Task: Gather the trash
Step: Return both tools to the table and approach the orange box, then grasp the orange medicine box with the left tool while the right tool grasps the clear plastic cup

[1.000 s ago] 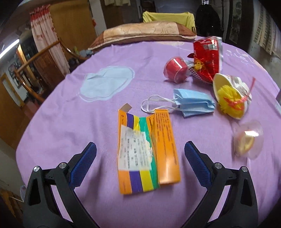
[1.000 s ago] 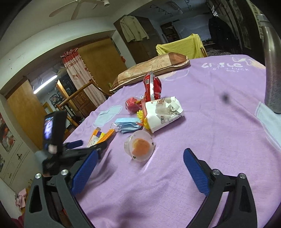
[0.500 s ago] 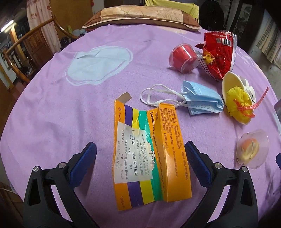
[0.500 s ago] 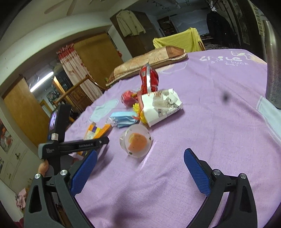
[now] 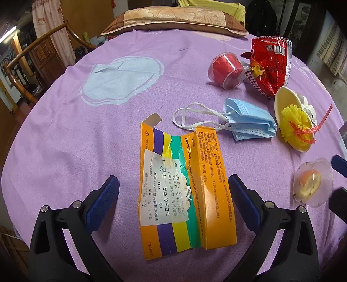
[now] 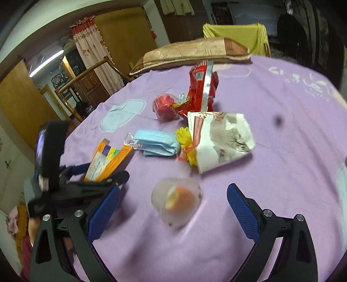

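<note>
Now flattened box (image 5: pixel 184 186) lies between spread left jaws.

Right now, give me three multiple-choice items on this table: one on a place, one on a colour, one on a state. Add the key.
1. What lies between the left gripper's fingers?
A. the flattened medicine box
B. the red snack bag
C. the pillow

2. What colour is the face mask?
A. black
B. light blue
C. green

3. How does the right gripper stand?
A. shut on the mask
B. shut on nothing
C. open, with the clear plastic cup between its fingers

Key: 1 A, the box lies flat between the blue pads; 2 B, pale blue with white loops; 3 C, the pads are wide apart on either side of the cup.
</note>
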